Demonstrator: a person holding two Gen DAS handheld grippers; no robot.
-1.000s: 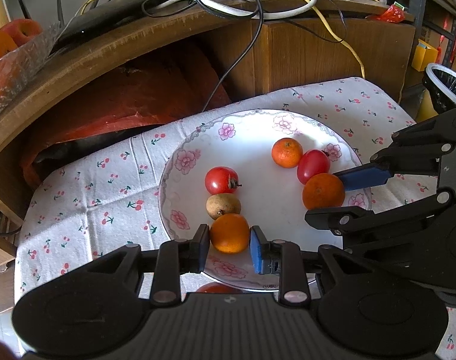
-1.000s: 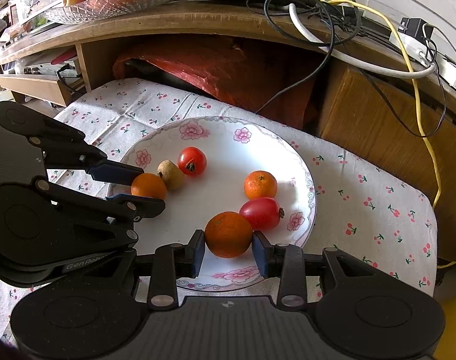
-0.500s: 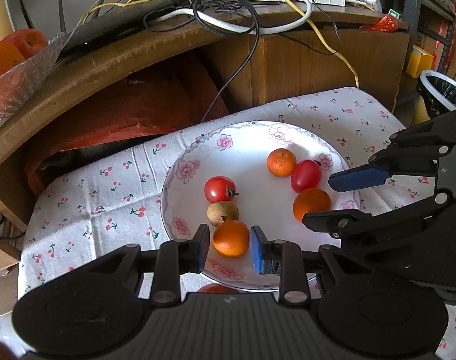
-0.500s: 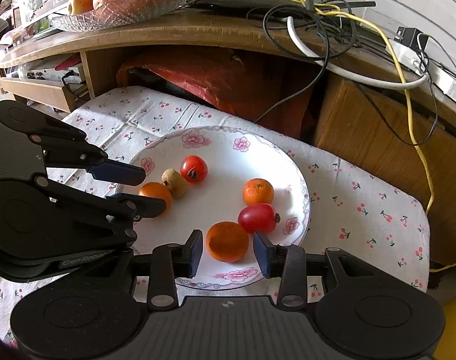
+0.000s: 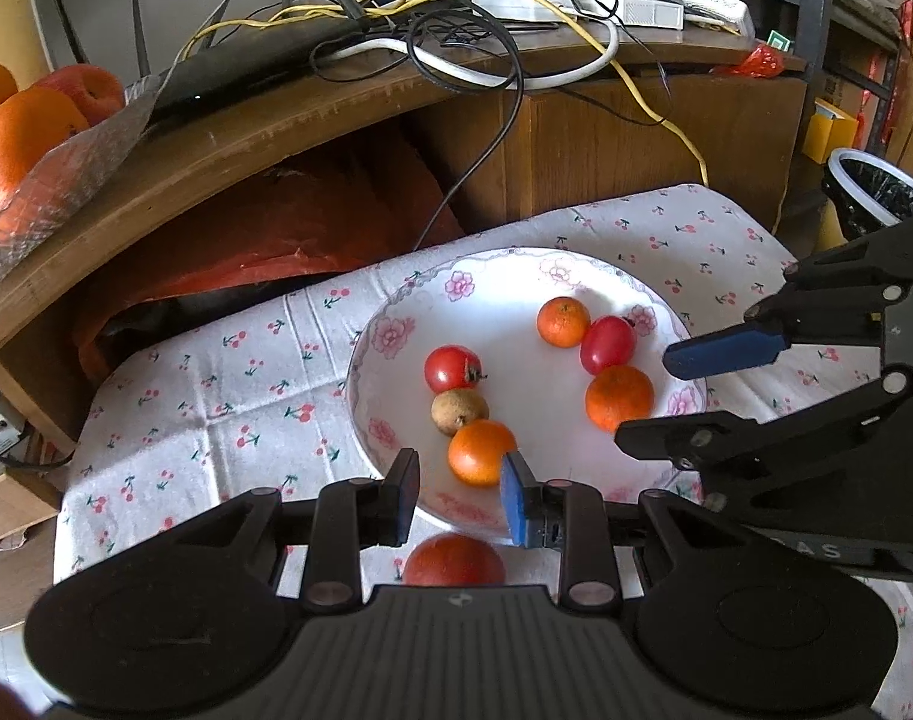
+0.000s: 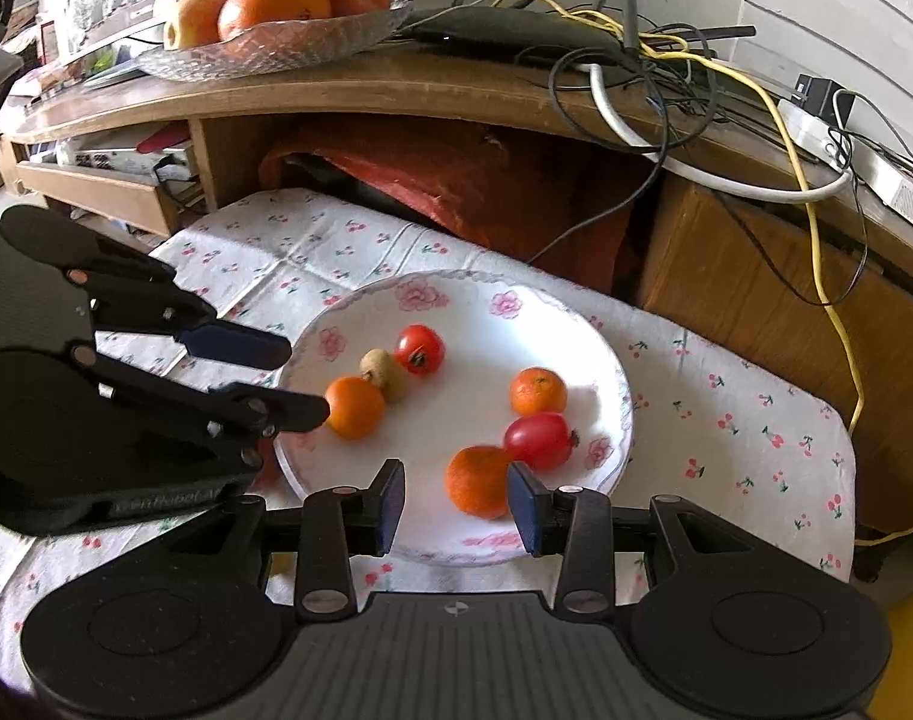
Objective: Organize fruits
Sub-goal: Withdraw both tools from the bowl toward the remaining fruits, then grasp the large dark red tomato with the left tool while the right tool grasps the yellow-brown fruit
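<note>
A white floral plate [image 5: 390,342] lies on a cherry-print cloth [image 5: 216,372] covering the surface. Behind the plate stands a wooden desk [image 6: 396,90] bearing tangled cables [image 5: 456,42] and a glass fruit bowl [image 6: 264,54]. On the plate: a tomato [image 5: 452,367], a brown fruit [image 5: 458,411] and an orange [image 5: 480,451] in a touching row on the left; a mandarin [image 5: 562,321], red fruit [image 5: 606,343] and second orange [image 5: 618,397] on the right. Another red fruit [image 5: 455,559] lies off the plate's near rim. The left claw [image 5: 459,495] is open and empty, just short of the orange. The right claw [image 6: 456,501] is open and empty, the second orange near its right finger.
</note>
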